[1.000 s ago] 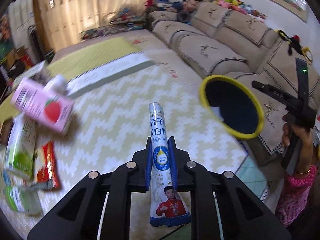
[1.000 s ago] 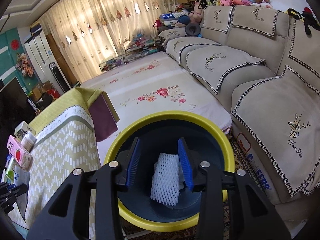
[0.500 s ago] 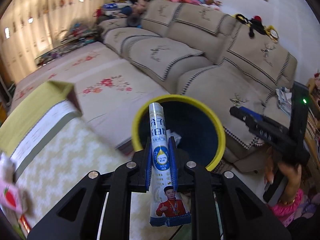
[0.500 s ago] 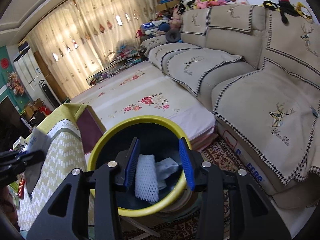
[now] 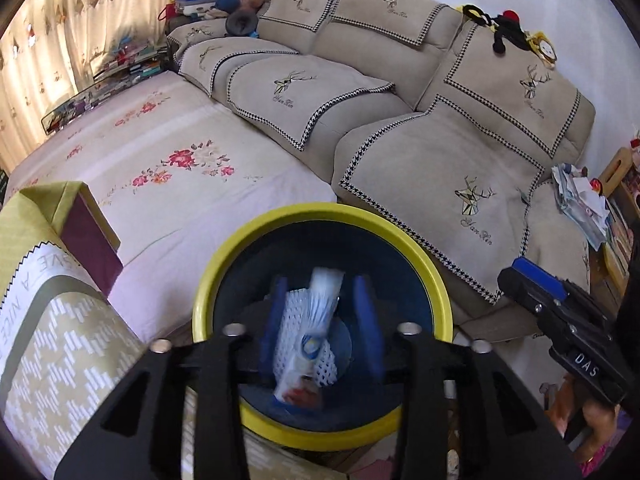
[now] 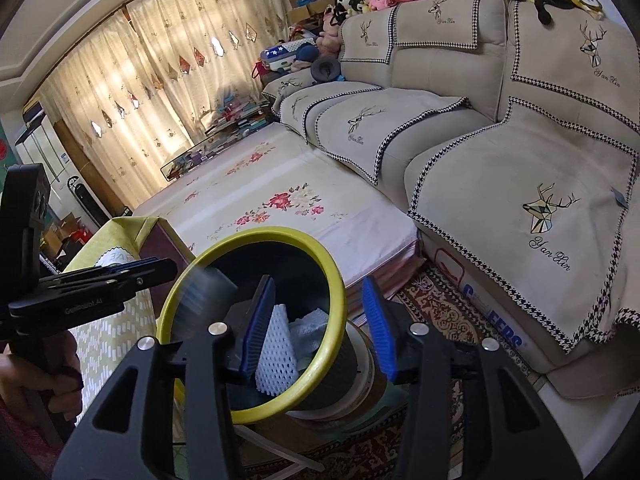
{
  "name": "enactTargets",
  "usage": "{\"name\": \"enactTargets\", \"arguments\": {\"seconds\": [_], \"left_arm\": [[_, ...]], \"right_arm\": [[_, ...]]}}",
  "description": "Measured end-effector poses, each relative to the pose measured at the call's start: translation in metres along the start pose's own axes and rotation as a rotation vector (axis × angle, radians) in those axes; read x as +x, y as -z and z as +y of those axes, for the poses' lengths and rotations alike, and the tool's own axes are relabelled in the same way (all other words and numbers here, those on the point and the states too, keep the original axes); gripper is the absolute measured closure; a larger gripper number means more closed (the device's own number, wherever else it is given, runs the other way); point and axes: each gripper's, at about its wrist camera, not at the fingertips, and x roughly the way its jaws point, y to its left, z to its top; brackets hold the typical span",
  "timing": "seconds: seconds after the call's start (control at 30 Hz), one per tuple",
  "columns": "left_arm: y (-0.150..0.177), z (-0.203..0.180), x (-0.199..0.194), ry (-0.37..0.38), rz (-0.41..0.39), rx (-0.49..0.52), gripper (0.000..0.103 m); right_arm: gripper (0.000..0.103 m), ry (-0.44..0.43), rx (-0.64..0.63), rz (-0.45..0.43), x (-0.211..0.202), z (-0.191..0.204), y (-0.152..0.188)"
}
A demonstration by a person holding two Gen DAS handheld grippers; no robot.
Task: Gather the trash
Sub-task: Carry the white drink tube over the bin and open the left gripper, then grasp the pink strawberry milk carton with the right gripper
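Observation:
A dark blue trash bin with a yellow rim (image 5: pixel 216 280) stands below my left gripper (image 5: pixel 320 312). The left jaws are open and blurred. A blue-and-white packet (image 5: pixel 316 332) drops between them into the bin, onto white foam netting (image 5: pixel 296 320). In the right wrist view my right gripper (image 6: pixel 320 324) is open and empty beside the bin's rim (image 6: pixel 336 292), with the foam netting (image 6: pixel 276 344) and light blue paper (image 6: pixel 308 332) inside. The left gripper (image 6: pixel 132 272) shows at the left, over the bin.
A beige sofa (image 5: pixel 460 152) runs behind the bin. A floral mattress (image 5: pixel 176 160) lies on the floor. The yellow-patterned table (image 5: pixel 60 344) is at the left. The right gripper (image 5: pixel 560 320) shows at the right edge. A patterned rug (image 6: pixel 440 304) lies under the bin.
My left gripper moved over the bin and opened, letting go of the packet, which is falling in. My right gripper drew back to the right of the bin.

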Motion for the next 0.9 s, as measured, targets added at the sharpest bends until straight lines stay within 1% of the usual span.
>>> {"name": "enactTargets", "arguments": {"seconds": [0.03, 0.07, 0.13, 0.17, 0.23, 0.27, 0.33, 0.43, 0.53, 0.6, 0.63, 0.7, 0.73, 0.83, 0.87, 0.9], "left_arm": [[-0.001, 0.000, -0.002, -0.003, -0.005, -0.004, 0.055], [-0.001, 0.002, -0.004, -0.007, -0.010, -0.005, 0.053], [0.001, 0.006, -0.016, -0.018, -0.032, -0.013, 0.045], [0.002, 0.011, -0.030, -0.022, -0.060, -0.027, 0.043], [0.006, 0.019, -0.053, -0.025, -0.109, -0.051, 0.032], [0.008, 0.024, -0.066, -0.031, -0.135, -0.063, 0.030], [0.014, 0.033, -0.091, -0.043, -0.179, -0.084, 0.021], [0.031, 0.053, -0.135, -0.089, -0.253, -0.129, 0.017], [0.054, 0.074, -0.178, -0.157, -0.318, -0.183, 0.016], [0.077, 0.089, -0.209, -0.221, -0.358, -0.234, 0.016], [0.091, 0.097, -0.225, -0.253, -0.374, -0.261, 0.016], [0.113, 0.110, -0.248, -0.293, -0.389, -0.305, 0.016], [0.130, 0.117, -0.263, -0.325, -0.394, -0.336, 0.015], [0.168, 0.135, -0.291, -0.404, -0.390, -0.392, 0.015], [0.185, 0.141, -0.302, -0.430, -0.386, -0.413, 0.015], [0.198, 0.146, -0.310, -0.447, -0.385, -0.429, 0.015]], "right_arm": [[0.059, -0.002, 0.002, 0.003, 0.002, -0.001, 0.000], [0.058, -0.004, 0.004, 0.006, 0.003, 0.000, -0.001], [0.058, -0.014, 0.006, 0.013, 0.008, 0.000, -0.001], [0.058, -0.023, 0.004, 0.018, 0.011, 0.003, -0.002], [0.058, -0.038, -0.006, 0.030, 0.017, 0.009, -0.003], [0.057, -0.054, -0.017, 0.042, 0.021, 0.015, -0.004], [0.057, -0.085, -0.049, 0.064, 0.029, 0.031, -0.006], [0.057, -0.160, -0.140, 0.111, 0.044, 0.068, -0.011], [0.056, -0.230, -0.243, 0.137, 0.050, 0.111, -0.011], [0.056, -0.287, -0.320, 0.157, 0.051, 0.144, -0.008], [0.056, -0.330, -0.370, 0.172, 0.051, 0.166, -0.003], [0.056, -0.390, -0.436, 0.192, 0.047, 0.198, 0.007], [0.056, -0.421, -0.476, 0.199, 0.044, 0.216, 0.014], [0.056, -0.515, -0.582, 0.228, 0.030, 0.265, 0.037], [0.056, -0.539, -0.602, 0.237, 0.027, 0.274, 0.042], [0.054, -0.576, -0.640, 0.249, 0.022, 0.292, 0.051]]}}
